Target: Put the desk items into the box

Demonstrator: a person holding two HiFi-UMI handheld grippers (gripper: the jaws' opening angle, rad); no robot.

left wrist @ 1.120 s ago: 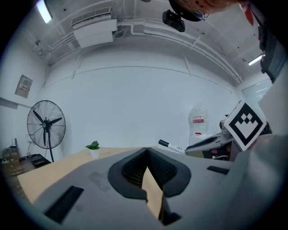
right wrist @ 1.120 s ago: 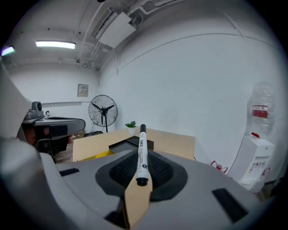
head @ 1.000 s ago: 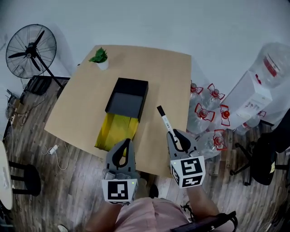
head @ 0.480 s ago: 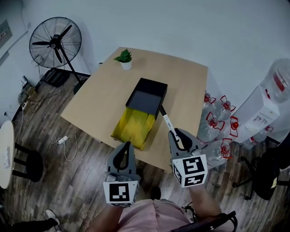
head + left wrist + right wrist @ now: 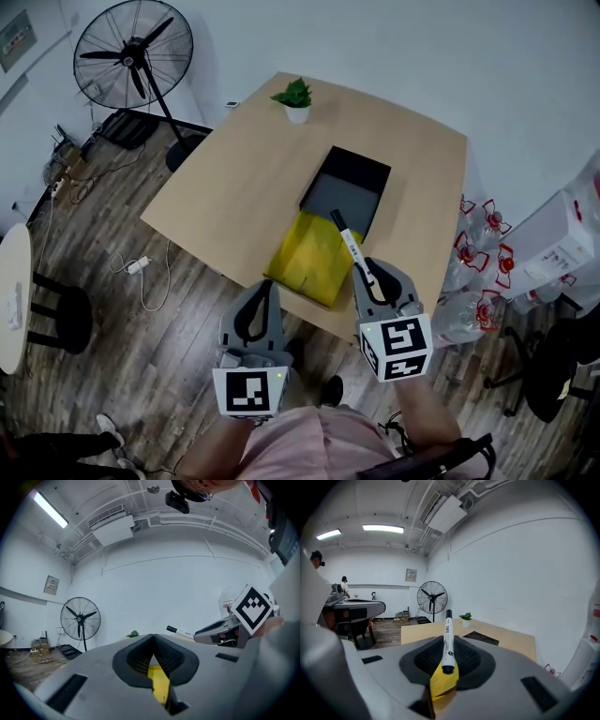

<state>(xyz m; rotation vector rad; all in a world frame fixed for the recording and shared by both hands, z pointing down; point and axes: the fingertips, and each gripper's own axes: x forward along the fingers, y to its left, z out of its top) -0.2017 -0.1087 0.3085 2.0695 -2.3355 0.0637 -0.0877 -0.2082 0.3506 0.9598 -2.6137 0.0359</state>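
Marker (image 5: 351, 247): white barrel, black cap, pinched between the jaws of the right gripper (image 5: 372, 278). The right gripper view shows the pads closed on the barrel (image 5: 447, 639) near its back end, with most of the pen sticking out forward and up. It's held off the table, and the cap end points at the black box (image 5: 361, 161). In the head view the cap lines up with the box's near end. How high it sits above that, can't tell.

The box is open-topped and sits on the tan table (image 5: 244, 187), right of centre. A yellow flat item (image 5: 314, 255) lies against its near end and reaches almost to the table's front edge.

Left gripper (image 5: 266, 291): jaws pressed together, nothing in them, held near the front table edge beside the right one. In its own view the tips (image 5: 152, 641) meet, and yellow shows through the gap below.

Surroundings: a small potted plant (image 5: 296, 97) at the far table edge, a pedestal fan (image 5: 131, 56) on the floor far left, and water bottles (image 5: 478, 253) clustered on the floor to the right.
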